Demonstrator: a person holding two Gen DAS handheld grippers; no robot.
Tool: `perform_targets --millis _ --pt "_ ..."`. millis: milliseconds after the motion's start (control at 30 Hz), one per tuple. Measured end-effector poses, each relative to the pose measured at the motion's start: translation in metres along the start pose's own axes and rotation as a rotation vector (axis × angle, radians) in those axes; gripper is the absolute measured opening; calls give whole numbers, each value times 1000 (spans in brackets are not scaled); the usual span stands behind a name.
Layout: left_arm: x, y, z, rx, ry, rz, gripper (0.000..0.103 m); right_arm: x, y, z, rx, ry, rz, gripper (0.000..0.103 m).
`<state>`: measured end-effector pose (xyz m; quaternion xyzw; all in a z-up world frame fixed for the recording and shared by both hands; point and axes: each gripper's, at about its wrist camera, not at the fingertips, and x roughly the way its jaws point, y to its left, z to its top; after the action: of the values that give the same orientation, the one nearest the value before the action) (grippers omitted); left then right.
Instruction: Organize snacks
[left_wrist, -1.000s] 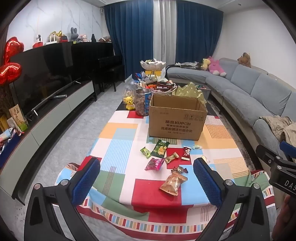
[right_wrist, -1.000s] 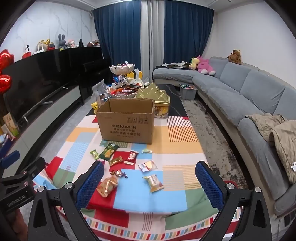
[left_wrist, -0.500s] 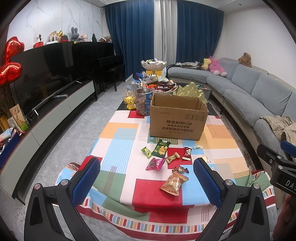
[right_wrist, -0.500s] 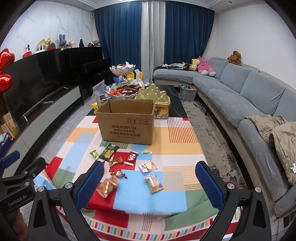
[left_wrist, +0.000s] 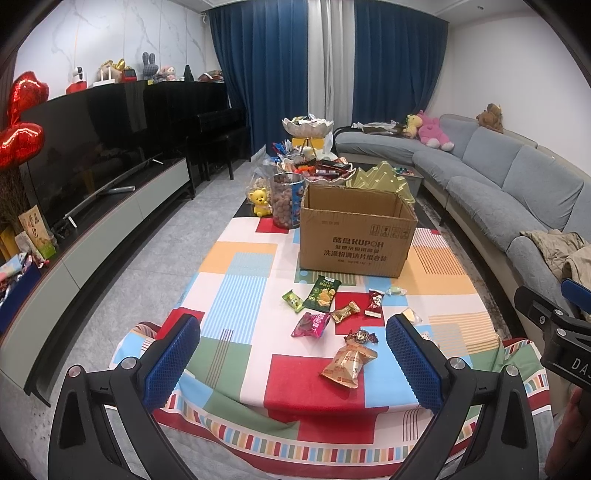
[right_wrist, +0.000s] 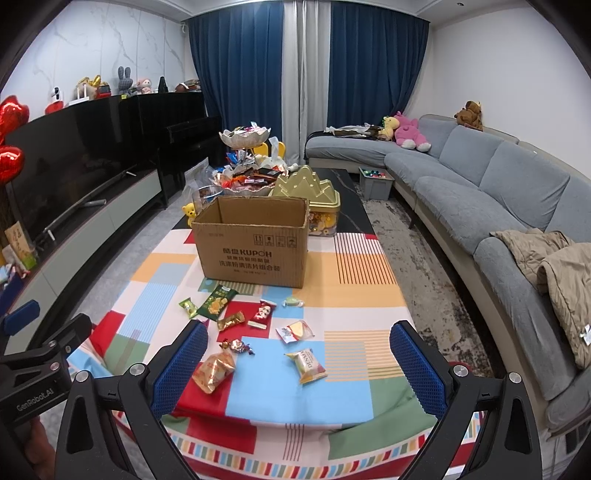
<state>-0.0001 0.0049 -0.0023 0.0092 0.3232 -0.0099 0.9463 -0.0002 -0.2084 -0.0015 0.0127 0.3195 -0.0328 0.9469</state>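
Observation:
An open cardboard box (left_wrist: 356, 236) (right_wrist: 255, 247) stands mid-table on a colourful patchwork cloth (left_wrist: 236, 295). Several loose snacks lie in front of it: a green chip packet (left_wrist: 322, 297) (right_wrist: 217, 302), a pink wrapper (left_wrist: 310, 325), a gold bag (left_wrist: 349, 363) (right_wrist: 213, 371), a gold candy (right_wrist: 231, 320), a red-and-white packet (right_wrist: 262, 313) and a yellow-white packet (right_wrist: 306, 365). My left gripper (left_wrist: 293, 363) hangs open before the table's near edge, nothing between its fingers. My right gripper (right_wrist: 299, 373) is open too, above the near edge, holding nothing.
Behind the box are a gold tin (right_wrist: 308, 199), a snack-filled tray (right_wrist: 251, 181), a jar of brown balls (left_wrist: 288, 201) and a yellow bear figure (left_wrist: 258, 201). A grey sofa (right_wrist: 480, 199) runs along the right, a TV cabinet (left_wrist: 92, 236) along the left.
Both grippers have drifted very slightly; the table and snacks look a touch closer. Nothing was picked up or moved.

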Motion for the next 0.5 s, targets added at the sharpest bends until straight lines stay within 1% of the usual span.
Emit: perform_targets --millis 167,233,500 --pt "0 0 0 0 0 0 103 1 0 -2 -1 1 1 100" --pt "0 0 0 0 0 0 103 -1 0 5 -1 -1 1 100" --pt "0 -1 1 1 1 1 103 -2 0 6 -2 -1 2 100"
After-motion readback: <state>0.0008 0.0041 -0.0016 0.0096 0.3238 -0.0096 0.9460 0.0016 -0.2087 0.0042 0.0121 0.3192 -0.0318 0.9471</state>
